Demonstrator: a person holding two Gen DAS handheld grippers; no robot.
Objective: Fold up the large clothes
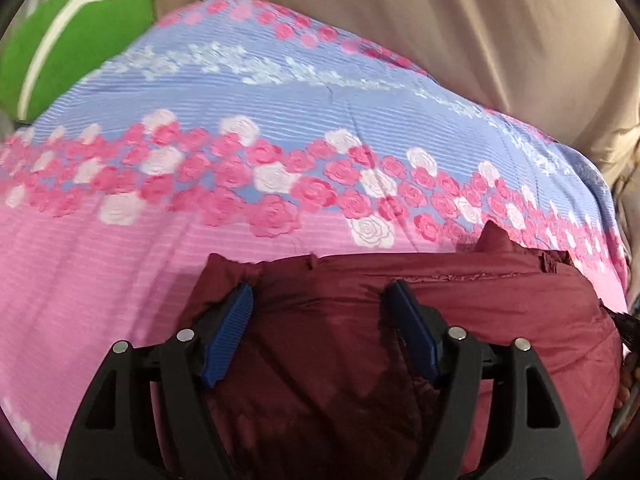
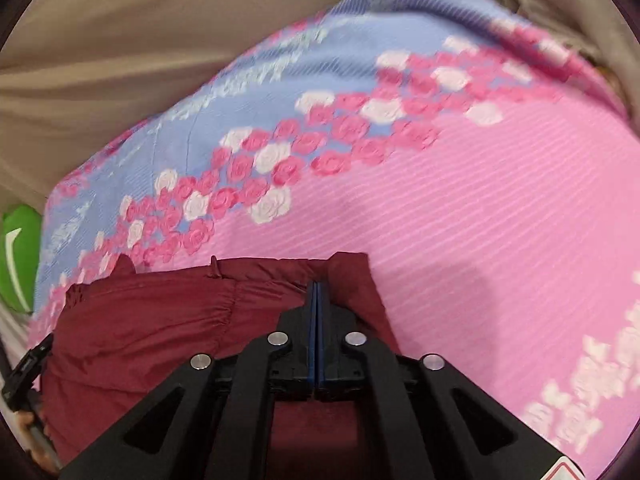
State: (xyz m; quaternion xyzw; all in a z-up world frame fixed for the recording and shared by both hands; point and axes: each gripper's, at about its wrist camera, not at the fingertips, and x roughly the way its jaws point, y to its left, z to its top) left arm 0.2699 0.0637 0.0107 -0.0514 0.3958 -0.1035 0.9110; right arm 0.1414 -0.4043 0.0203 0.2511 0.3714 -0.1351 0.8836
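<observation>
The left claw [image 1: 318, 300] gapes wide over the maroon garment [image 1: 460, 308] on the bed [image 1: 100, 272]; the right claw [image 2: 316, 292] looks pinched together, empty. Smooth the folded edge flat before regripping corners.

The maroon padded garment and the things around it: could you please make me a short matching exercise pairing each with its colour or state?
Things:
1. maroon padded garment
2. rose-patterned bedsheet
3. green cushion with a white stripe
4. left gripper

Descriptions:
A. fingers apart
B. pink and blue
C. lies at the sheet's near edge
D. beside the sheet's far corner

Pairs: 1-C, 2-B, 3-D, 4-A
</observation>
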